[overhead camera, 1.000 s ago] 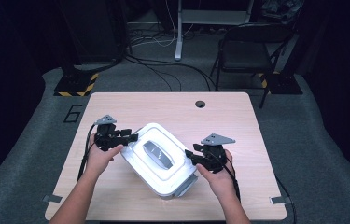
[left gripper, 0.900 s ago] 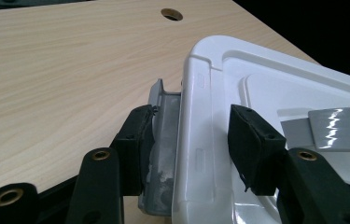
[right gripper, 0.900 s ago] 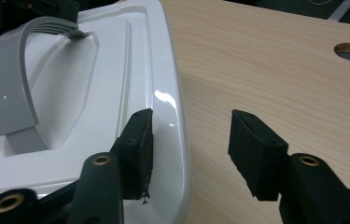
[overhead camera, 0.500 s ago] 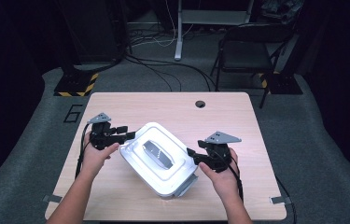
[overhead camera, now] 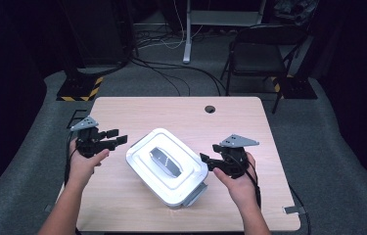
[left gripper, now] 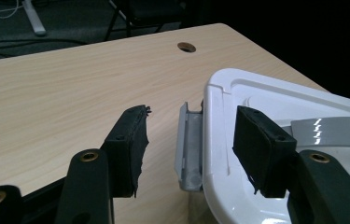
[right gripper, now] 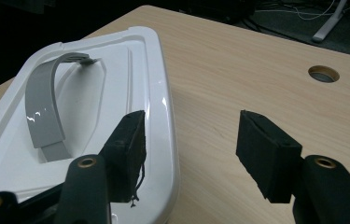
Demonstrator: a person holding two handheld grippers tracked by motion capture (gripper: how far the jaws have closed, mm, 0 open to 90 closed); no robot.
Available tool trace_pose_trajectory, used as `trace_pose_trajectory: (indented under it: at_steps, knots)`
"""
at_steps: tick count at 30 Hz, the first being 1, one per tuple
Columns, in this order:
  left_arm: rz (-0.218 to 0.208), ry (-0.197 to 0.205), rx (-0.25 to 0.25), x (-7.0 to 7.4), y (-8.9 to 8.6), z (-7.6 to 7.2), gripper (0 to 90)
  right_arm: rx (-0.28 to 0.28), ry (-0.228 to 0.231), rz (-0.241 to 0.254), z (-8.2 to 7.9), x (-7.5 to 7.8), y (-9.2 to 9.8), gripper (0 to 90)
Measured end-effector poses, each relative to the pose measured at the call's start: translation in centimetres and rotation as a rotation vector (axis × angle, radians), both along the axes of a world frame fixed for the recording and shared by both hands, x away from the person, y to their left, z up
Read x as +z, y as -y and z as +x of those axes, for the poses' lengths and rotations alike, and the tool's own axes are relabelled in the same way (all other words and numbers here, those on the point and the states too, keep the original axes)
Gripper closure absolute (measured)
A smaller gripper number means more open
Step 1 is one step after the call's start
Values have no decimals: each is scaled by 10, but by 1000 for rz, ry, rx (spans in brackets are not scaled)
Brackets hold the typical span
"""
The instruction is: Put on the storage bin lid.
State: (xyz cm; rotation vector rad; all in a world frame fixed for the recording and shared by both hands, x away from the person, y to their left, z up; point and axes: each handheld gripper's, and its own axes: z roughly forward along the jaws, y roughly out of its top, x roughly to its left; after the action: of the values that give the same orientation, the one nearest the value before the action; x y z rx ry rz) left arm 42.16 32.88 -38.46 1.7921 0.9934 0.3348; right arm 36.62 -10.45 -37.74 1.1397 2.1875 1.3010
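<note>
The white lidded box [overhead camera: 167, 166] sits near the middle of the wooden surface [overhead camera: 171, 110], turned at an angle to its edges, with its lid on and a grey handle [overhead camera: 164, 159] lying across the recessed top. A grey latch [overhead camera: 196, 195] shows at the box's near right corner, and in my left gripper view another grey latch [left gripper: 189, 144] stands on the end wall just below the lid's rim.

My left gripper [overhead camera: 114, 138] sits just off the box's left end. Its jaws have just been opening and stand apart. In the left gripper view one pad hangs over bare surface and the other over the lid's edge, with the rim and latch in the gap, and neither pad presses on anything.

My right gripper [overhead camera: 205, 160] is at the box's right side, close against the lid's edge. Its jaws have just been opening as well and are spread. In the right gripper view the left pad hovers above the lid's rim and the right pad above bare wood, so nothing is gripped.

A round cable hole [overhead camera: 210, 108] marks the surface toward its far edge. Beyond the surface I see a dark folding chair [overhead camera: 264, 54] on the grey floor, with cables running across the floor behind.
</note>
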Motion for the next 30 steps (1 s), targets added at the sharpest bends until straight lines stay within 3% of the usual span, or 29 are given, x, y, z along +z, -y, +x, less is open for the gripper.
trace_pose_trajectory:
  at_steps: [4,7,11,14,25,30]
  knots:
    - [-7,-3,9,-1,-7,-5,445,-11,17,-11,-2,1,4,406]
    - [11,-6,9,-3,-12,-8,444,-22,17,-13,-3,0,9,406]
    - [-3,-3,27,-7,-18,-12,431,-38,11,-22,-6,-3,17,404]
    - [23,-2,29,-12,-22,-15,411,-50,5,-24,-9,-6,25,403]
    - [93,-27,53,-40,-26,-20,408,-98,-10,-25,-12,-27,51,403]
    - [84,-33,56,-54,-28,-22,409,-118,1,-14,-13,-38,59,403]
